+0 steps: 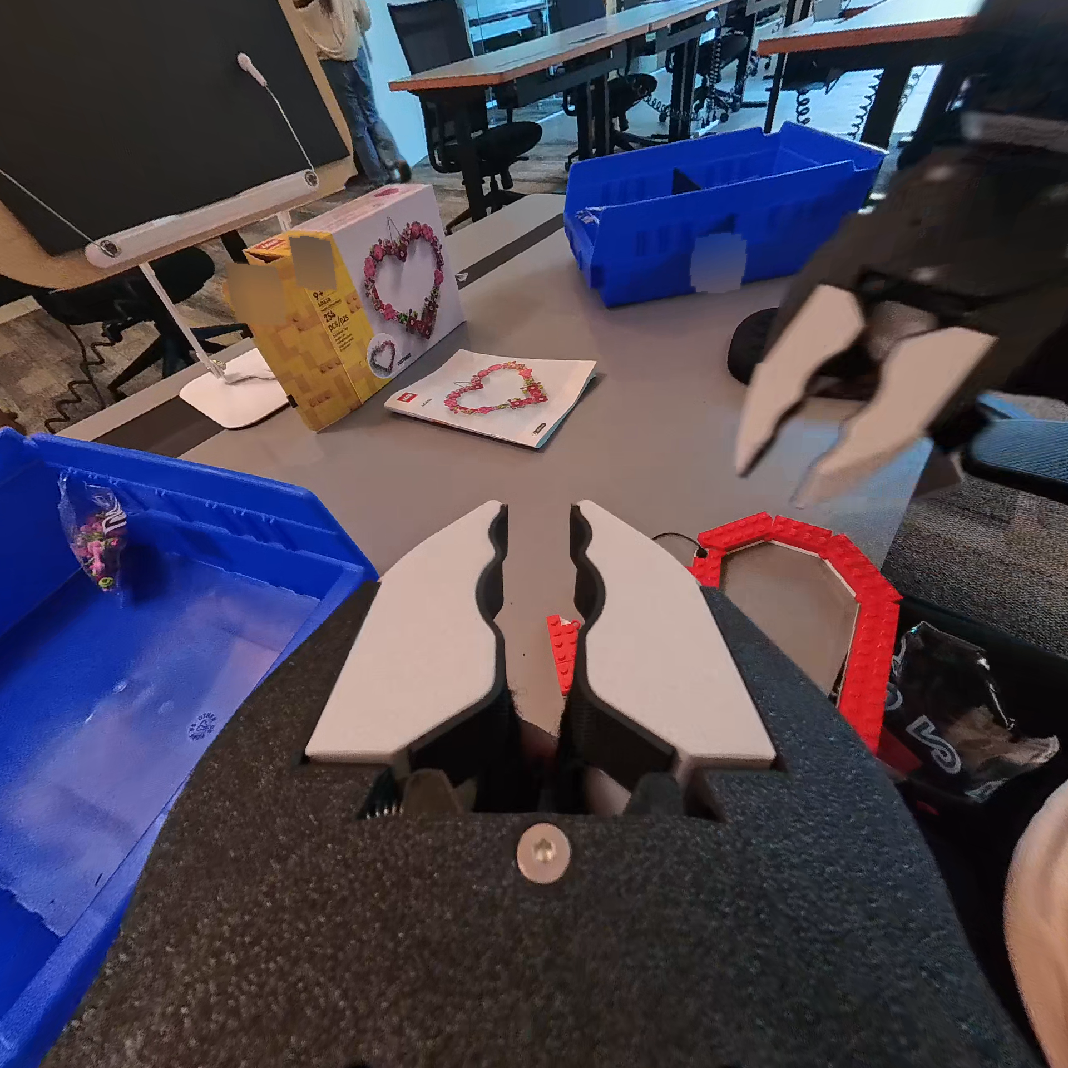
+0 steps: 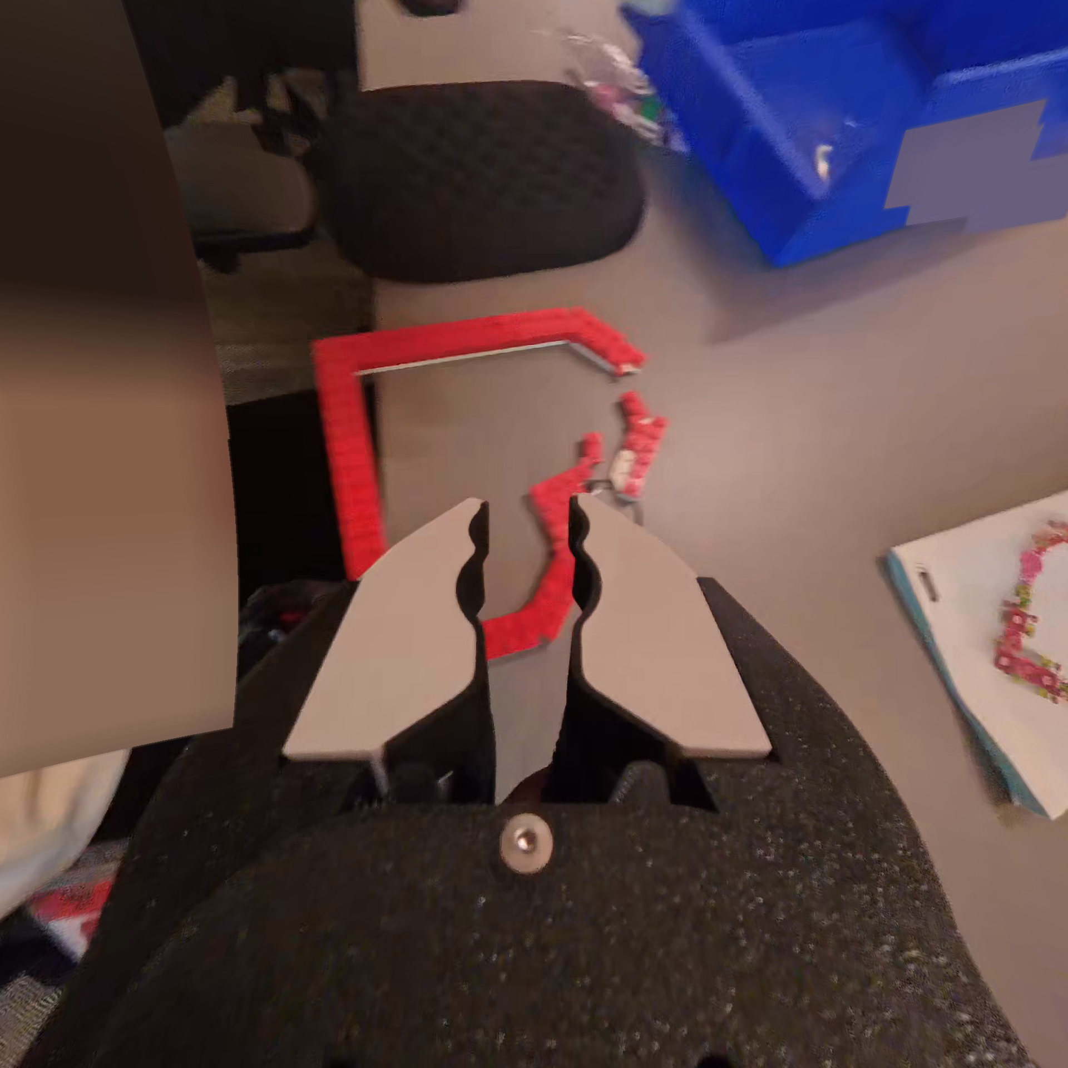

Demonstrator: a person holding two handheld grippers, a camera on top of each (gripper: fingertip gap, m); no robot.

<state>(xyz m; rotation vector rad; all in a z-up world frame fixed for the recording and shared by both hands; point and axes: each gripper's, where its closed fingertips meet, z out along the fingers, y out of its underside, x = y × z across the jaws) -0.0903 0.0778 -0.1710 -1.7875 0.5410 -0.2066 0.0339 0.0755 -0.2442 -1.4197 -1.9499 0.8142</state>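
Note:
A red brick frame (image 1: 867, 583), a partly built heart outline, lies on the grey table (image 1: 636, 439) at its near edge. My left gripper (image 1: 538, 510) is open and empty, low over the table just left of the frame, with a small red brick piece (image 1: 563, 650) lying below its gap. My right gripper (image 1: 774, 485) hovers open above the frame. In the right wrist view, my right gripper (image 2: 529, 503) is open and empty over the frame (image 2: 347, 462), next to a loose red brick cluster (image 2: 641, 439).
A blue bin (image 1: 173, 520) at the near left holds a clear bag of small pink pieces (image 1: 95, 531). A second blue bin (image 1: 722, 202) stands far right. A set box (image 1: 358, 300) and a booklet (image 1: 497, 393) lie mid-table. A black chair (image 2: 479, 173) is beyond the edge. Spacing between my two grippers at the tips: around 15 centimeters.

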